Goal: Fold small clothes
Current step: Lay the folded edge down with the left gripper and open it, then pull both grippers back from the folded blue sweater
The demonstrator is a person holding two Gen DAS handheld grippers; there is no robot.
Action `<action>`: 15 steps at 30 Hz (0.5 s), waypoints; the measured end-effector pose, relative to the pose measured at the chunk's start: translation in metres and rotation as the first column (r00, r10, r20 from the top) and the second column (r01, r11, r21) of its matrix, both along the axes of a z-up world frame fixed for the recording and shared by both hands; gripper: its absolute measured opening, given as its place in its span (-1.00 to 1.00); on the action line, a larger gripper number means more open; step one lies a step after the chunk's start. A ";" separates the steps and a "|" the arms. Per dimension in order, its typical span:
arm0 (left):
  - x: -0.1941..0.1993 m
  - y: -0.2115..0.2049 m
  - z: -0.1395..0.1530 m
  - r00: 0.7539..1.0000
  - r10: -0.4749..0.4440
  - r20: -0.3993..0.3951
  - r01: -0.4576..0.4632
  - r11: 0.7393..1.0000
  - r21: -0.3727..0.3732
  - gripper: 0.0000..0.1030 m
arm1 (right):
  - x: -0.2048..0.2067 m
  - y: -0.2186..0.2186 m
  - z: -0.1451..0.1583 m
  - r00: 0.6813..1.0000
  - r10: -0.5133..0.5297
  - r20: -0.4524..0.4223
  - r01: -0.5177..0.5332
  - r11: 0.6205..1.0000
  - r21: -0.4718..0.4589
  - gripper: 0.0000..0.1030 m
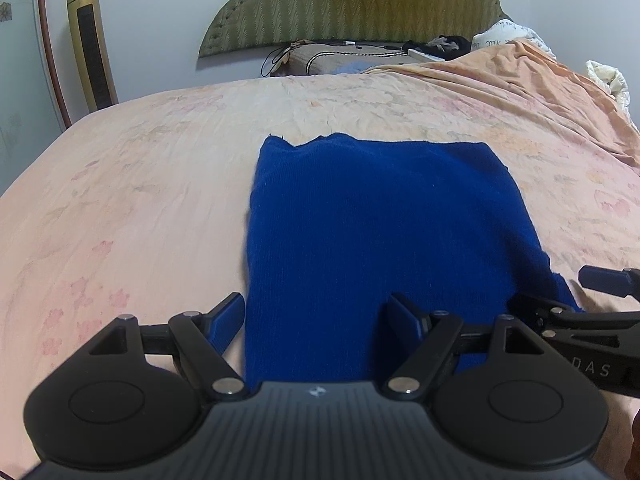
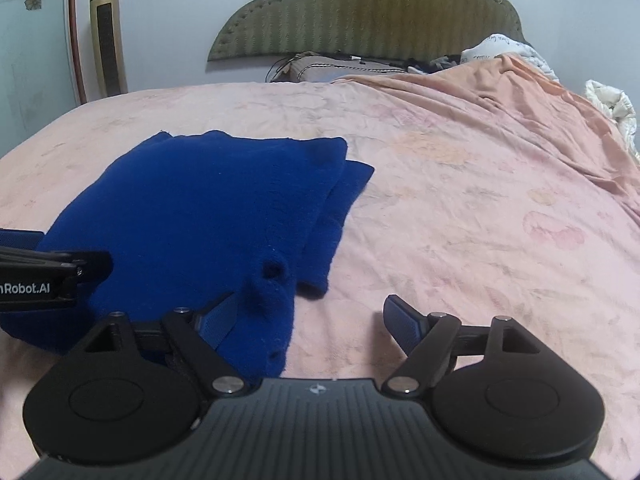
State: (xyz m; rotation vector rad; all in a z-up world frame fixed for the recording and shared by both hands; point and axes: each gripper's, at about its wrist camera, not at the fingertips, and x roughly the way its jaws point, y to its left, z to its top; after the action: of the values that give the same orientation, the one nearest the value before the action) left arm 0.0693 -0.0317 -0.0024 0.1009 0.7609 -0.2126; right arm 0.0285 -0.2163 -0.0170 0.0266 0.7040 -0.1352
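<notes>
Both grippers, left (image 1: 316,322) and right (image 2: 310,320), hang spread over a folded blue garment (image 1: 372,216) on the bed (image 1: 132,184).

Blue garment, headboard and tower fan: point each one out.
Blue garment (image 1: 384,216), left wrist view, middle of its top layer.
Headboard (image 2: 368,12), right wrist view, centre of the padded panel.
Tower fan (image 1: 90,46), left wrist view, its dark front grille.

Left of cloth (image 1: 372,220): bare sheet (image 1: 132,200) — open passage to the bed's edge.
Right of cloth: bare sheet, clear as far as the quilt (image 2: 532,96).
Far end: headboard (image 2: 372,12), pillow (image 1: 332,60) and clutter block the way.
Far left: tower fan (image 1: 90,40) against the wall — off the bed.
Near side: both grippers side by side, close together.
</notes>
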 end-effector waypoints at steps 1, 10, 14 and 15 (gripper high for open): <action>-0.001 0.000 -0.001 1.000 0.001 -0.001 -0.001 1.000 -0.001 0.52 | 0.000 0.001 0.000 1.000 -0.001 0.000 0.001 1.000 -0.006 0.58; -0.013 0.000 -0.002 1.000 0.019 0.010 -0.019 1.000 -0.001 0.52 | -0.011 0.002 0.001 0.999 -0.032 0.016 0.032 0.999 0.008 0.66; -0.019 0.002 -0.004 0.999 0.032 0.012 -0.032 0.999 -0.007 0.52 | -0.020 0.002 0.005 0.999 -0.042 0.026 0.041 0.999 0.025 0.75; -0.021 0.002 -0.004 0.999 0.034 0.013 -0.034 0.999 -0.007 0.52 | -0.021 0.002 0.005 0.999 -0.041 0.026 0.040 0.999 0.026 0.76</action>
State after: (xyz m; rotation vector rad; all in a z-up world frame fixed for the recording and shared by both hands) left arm 0.0486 -0.0294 -0.0063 0.0826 0.7480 -0.1817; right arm 0.0073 -0.2144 -0.0119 0.0672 0.6792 -0.1646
